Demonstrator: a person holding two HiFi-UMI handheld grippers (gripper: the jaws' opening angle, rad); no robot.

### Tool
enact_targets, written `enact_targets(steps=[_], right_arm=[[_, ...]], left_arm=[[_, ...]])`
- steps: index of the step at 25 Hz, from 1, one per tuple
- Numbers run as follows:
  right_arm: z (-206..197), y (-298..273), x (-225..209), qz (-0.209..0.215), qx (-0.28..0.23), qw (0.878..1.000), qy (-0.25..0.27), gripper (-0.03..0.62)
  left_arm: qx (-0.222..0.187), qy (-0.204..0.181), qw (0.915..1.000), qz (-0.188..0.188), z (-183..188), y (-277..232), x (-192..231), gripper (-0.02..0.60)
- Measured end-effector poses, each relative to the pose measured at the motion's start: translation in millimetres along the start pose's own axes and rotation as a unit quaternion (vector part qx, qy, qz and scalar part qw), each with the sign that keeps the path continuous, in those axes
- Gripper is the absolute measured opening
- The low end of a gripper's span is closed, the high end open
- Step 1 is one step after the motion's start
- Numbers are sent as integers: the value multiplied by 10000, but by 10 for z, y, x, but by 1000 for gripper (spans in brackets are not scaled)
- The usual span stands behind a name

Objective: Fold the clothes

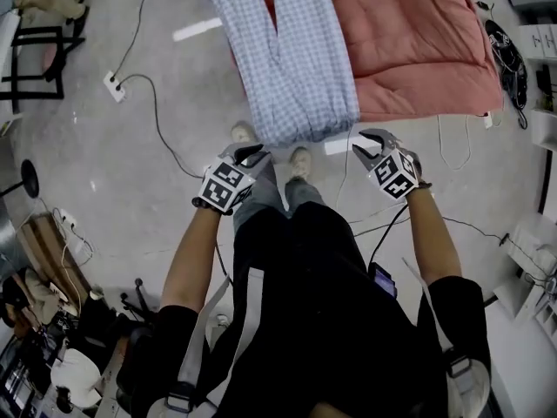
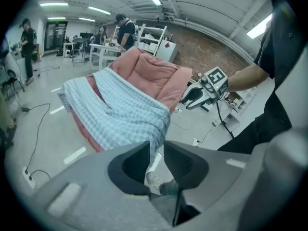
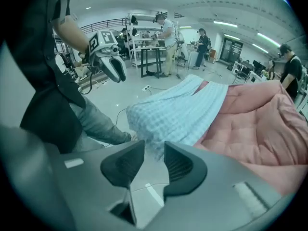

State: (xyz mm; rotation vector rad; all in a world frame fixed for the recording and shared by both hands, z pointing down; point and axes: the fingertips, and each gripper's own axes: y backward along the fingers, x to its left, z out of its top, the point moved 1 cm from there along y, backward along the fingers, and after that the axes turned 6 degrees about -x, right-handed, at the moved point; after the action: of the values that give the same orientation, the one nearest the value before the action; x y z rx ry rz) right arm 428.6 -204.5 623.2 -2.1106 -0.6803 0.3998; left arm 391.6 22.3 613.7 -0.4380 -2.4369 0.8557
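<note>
The checked trousers (image 1: 296, 50) lie lengthwise on the left side of the pink quilt (image 1: 418, 50), their wide end draped over its near edge. Just short of that edge, the left claw (image 1: 252, 153) and right claw (image 1: 367, 142) hover slightly apart, gripping nothing.

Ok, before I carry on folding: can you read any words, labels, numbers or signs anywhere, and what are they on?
There is no readable text in any view.
Left marker cube and right marker cube: black-and-white square patterns only, no letters or digits.
Checked garment: no label or print showing.
Far shelves: anything on them is too small to read.
</note>
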Motion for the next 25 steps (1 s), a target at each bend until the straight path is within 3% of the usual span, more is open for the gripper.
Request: enact_targets(steps=[6, 10, 15, 21, 25], right_arm=[[1079, -96, -422, -246, -632, 9976, 147, 127], [1711, -356, -538, -381, -849, 9956, 65, 121], [2305, -918, -671, -515, -853, 9943, -368, 114], [3254, -1666, -775, -826, -940, 9874, -964, 107], [3706, -1879, -843, -972, -1081, 9829, -1129, 104]], left_arm=[[-520, 3, 9975, 479, 742, 593, 704, 81], [-817, 108, 9941, 704, 993, 981, 1322, 64], [-1003, 220, 9935, 482, 1133, 1269, 2058, 58], [-733, -202, 9969, 201, 1225, 1862, 3185, 52], [-661, -379, 9969, 178, 1347, 2216, 3710, 51]])
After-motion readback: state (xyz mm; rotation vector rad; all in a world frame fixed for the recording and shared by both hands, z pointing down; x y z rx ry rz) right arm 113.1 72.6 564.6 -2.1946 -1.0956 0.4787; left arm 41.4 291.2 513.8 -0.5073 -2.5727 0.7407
